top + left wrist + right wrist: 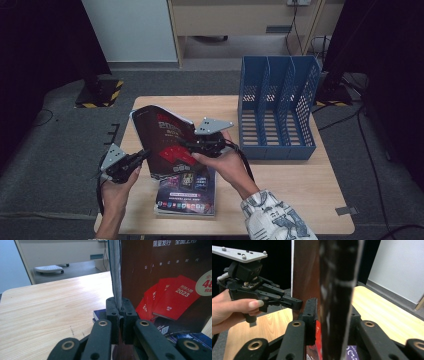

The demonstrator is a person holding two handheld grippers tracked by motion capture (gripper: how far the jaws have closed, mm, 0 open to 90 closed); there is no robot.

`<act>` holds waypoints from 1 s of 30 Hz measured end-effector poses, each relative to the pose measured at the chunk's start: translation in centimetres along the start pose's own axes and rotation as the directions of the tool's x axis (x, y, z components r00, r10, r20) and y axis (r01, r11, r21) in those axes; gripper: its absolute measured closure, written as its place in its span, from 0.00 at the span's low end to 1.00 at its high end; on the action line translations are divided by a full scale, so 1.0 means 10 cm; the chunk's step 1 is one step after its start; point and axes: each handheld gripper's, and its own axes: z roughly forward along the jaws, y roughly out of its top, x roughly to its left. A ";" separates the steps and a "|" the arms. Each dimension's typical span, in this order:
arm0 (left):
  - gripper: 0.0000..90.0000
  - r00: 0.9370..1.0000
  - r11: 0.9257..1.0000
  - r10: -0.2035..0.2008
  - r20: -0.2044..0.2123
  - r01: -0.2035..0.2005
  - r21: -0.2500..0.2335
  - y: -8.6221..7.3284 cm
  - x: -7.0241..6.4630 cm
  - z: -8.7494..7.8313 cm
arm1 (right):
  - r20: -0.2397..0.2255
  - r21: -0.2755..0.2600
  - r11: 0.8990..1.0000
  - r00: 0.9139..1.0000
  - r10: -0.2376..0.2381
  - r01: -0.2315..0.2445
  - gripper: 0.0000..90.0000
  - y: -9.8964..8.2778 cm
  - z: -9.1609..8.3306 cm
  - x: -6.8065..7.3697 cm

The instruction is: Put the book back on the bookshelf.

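In the high view the raised magazine (167, 142) covers the upper part of the stack of magazines (187, 197) lying on the desk (300, 185), and the print on both covers is too small to read. The right gripper (192, 146) has its jaw tips hidden against that cover. In the left gripper view the magazine's top and right side are cut off by the frame. In the right gripper view its edge is a dark blur, hiding whether the jaws press it
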 end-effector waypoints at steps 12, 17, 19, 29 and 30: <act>0.96 1.000 1.000 0.001 0.007 -0.001 -0.006 0.00 0.00 0.00 | 0.015 -0.005 1.000 1.000 0.018 -0.017 0.92 0.00 0.03 -0.02; 0.96 1.000 1.000 -0.008 0.019 0.008 -0.009 -0.01 0.02 0.00 | 0.025 -0.006 1.000 0.999 0.024 -0.024 0.95 0.01 0.04 -0.02; 0.96 1.000 1.000 -0.018 0.020 0.018 -0.012 -0.01 0.03 0.00 | 0.031 -0.007 1.000 0.999 0.021 -0.021 0.96 0.01 0.04 -0.02; 0.78 0.996 0.997 -0.076 -0.046 0.077 0.013 -0.10 0.17 -0.02 | 0.044 -0.004 1.000 0.999 0.004 -0.004 0.97 0.03 0.05 0.01; 0.73 0.995 0.996 -0.084 -0.061 0.085 0.016 -0.11 0.20 -0.03 | 0.045 -0.004 1.000 0.999 0.003 -0.003 0.97 0.03 0.04 0.02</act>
